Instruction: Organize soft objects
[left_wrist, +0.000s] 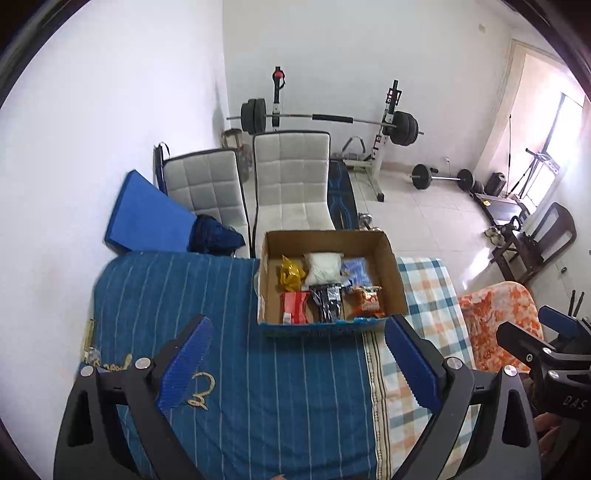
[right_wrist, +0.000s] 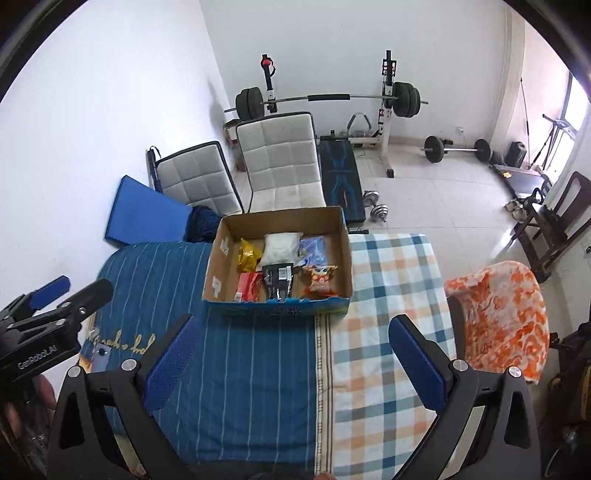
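Observation:
A cardboard box (left_wrist: 391, 269) (right_wrist: 341, 240) stands on the far part of the cloth-covered table. Several soft packets lie in it: a yellow one (left_wrist: 290, 275) (right_wrist: 248, 254), a white one (left_wrist: 323, 266) (right_wrist: 281, 246), a blue one (left_wrist: 356, 271) (right_wrist: 313, 249), a red one (left_wrist: 294, 307) (right_wrist: 248, 286), a black one (left_wrist: 327, 301) (right_wrist: 279, 282) and an orange one (left_wrist: 369, 301) (right_wrist: 321, 280). My left gripper (left_wrist: 297, 338) is open and empty above the blue striped cloth (left_wrist: 258, 387). My right gripper (right_wrist: 291, 334) is open and empty near the seam of the cloths.
A plaid cloth (right_wrist: 388, 295) covers the table's right part. An orange patterned blanket (right_wrist: 502, 317) hangs over a chair at the right. Two white padded chairs (right_wrist: 280, 166) and a blue mat (right_wrist: 144, 210) stand behind the table. A barbell rack (right_wrist: 328, 98) is at the back wall.

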